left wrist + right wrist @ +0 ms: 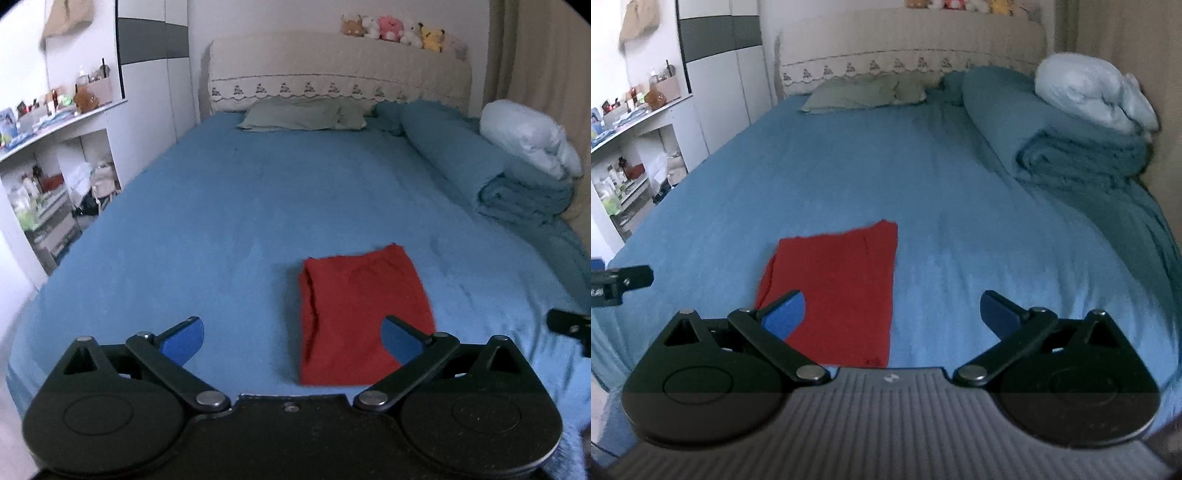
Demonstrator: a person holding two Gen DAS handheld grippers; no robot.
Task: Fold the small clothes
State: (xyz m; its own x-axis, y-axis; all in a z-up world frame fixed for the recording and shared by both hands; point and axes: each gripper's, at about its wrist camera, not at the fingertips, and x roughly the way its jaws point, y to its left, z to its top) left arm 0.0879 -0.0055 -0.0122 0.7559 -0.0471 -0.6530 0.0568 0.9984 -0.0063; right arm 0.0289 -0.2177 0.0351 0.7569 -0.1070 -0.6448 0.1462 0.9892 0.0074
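Red folded garment lies flat on the blue bed sheet, long axis running away from the cameras toward the headboard. Left gripper fingers spread wide, empty, garment just right of centre. Right gripper also wide, empty, garment to its left. Neither touches it; the fold looks complete.

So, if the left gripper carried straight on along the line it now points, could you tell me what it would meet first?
Most likely the folded red garment on the blue bed sheet. The left gripper is open and empty, angled down at the bed, and the garment's left part lies between its fingers in view. Depth is unclear, so it might land on the sheet beside it.
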